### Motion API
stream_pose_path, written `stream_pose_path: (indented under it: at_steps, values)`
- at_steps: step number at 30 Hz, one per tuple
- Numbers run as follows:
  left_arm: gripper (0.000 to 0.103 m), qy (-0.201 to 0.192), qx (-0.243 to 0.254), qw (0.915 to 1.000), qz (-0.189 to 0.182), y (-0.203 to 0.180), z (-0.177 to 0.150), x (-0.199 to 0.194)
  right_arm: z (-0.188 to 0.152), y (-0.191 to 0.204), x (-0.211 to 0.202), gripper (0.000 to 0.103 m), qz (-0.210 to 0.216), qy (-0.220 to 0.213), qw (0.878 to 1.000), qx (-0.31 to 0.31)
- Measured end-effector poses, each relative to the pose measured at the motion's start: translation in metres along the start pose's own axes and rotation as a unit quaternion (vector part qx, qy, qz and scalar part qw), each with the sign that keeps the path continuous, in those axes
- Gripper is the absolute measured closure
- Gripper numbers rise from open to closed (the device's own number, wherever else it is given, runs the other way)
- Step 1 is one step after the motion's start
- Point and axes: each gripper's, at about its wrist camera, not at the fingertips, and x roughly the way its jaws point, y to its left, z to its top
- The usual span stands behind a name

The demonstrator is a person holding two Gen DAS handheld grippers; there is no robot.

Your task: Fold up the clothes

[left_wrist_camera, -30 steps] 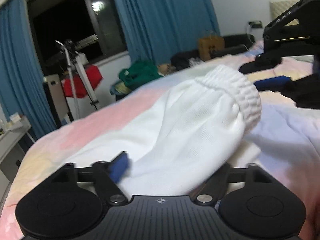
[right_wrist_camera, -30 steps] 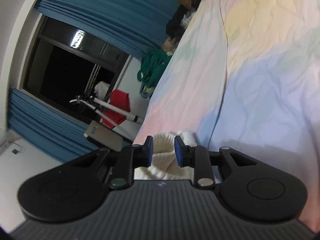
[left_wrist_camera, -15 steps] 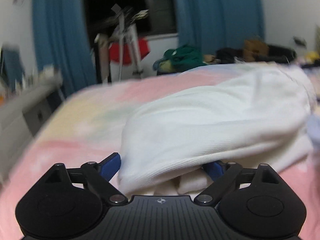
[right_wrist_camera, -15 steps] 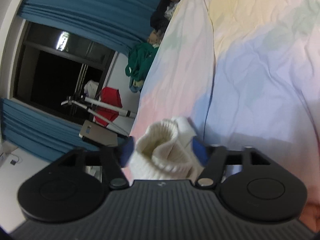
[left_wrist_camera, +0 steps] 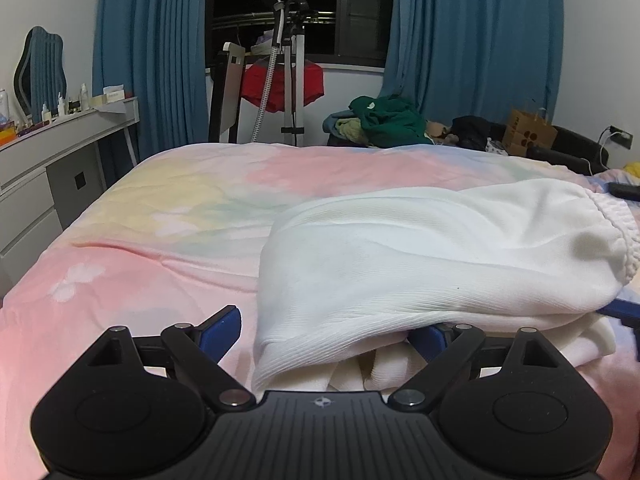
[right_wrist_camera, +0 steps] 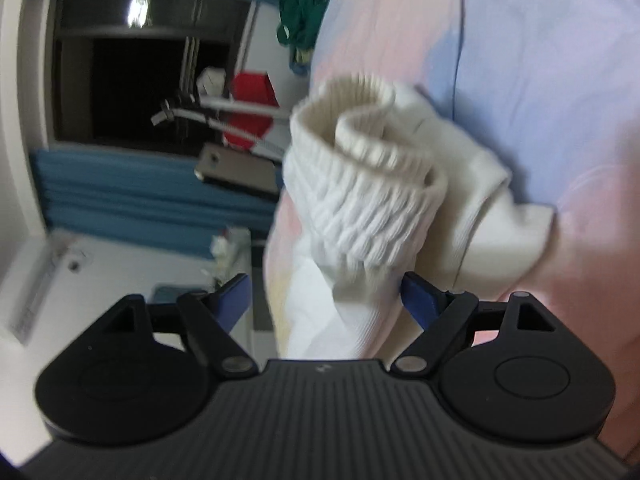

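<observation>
Left wrist — left hand-held gripper (left_wrist_camera: 324, 334) spread | white sock (left_wrist_camera: 432, 256) on bedspread (left_wrist_camera: 168, 216)

**Camera setup: two wrist fisheyes over the bed**

Landmark: window (left_wrist_camera: 296, 8).

Left wrist cam: sits behind left gripper (left_wrist_camera: 326, 330), low over the bed (left_wrist_camera: 160, 220), horizon level. Faces straight at the window across the bed. White garment (left_wrist_camera: 440, 256) very near, lower right of the window.

Right wrist cam: sits behind right gripper (right_wrist_camera: 326, 294), rolled approx. a quarter turn; window (right_wrist_camera: 132, 80) appears upper left, bed (right_wrist_camera: 540, 80) fills the right. Garment's ribbed cuff (right_wrist_camera: 360, 184) close to lens, view blurred.

Shared by both: window, blue curtains (left_wrist_camera: 472, 40), red item (left_wrist_camera: 280, 84) below the window, green clothes pile (left_wrist_camera: 388, 120), bed, garment.
</observation>
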Motion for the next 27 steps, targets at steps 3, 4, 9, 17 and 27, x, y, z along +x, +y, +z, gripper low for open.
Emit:
stream_pose_path:
  at_steps: [3, 4, 9, 17, 27]
  values:
    - [0.012, -0.001, -0.006, 1.0000, 0.002, 0.001, -0.003, -0.001, -0.002, -0.003, 0.024, 0.021, -0.013, 0.014, 1.000, 0.000]
    - [0.012, -0.001, -0.009, 1.0000, 0.002, 0.002, -0.003, 0.001, -0.001, -0.002, 0.028, 0.026, -0.017, 0.009, 1.000, -0.006]
    - [0.010, 0.003, -0.013, 0.9999, 0.001, 0.005, -0.006, 0.005, -0.001, 0.018, 0.027, 0.070, -0.029, -0.047, 0.995, -0.084]
    - [0.006, 0.012, -0.027, 0.9996, 0.000, 0.011, -0.012, 0.004, -0.004, 0.028, 0.010, 0.083, -0.091, -0.104, 0.977, -0.161]
    - [0.004, 0.056, -0.121, 0.9911, 0.003, 0.046, -0.016, 0.014, -0.010, 0.064, 0.022, 0.080, -0.179, -0.043, 0.942, -0.280]
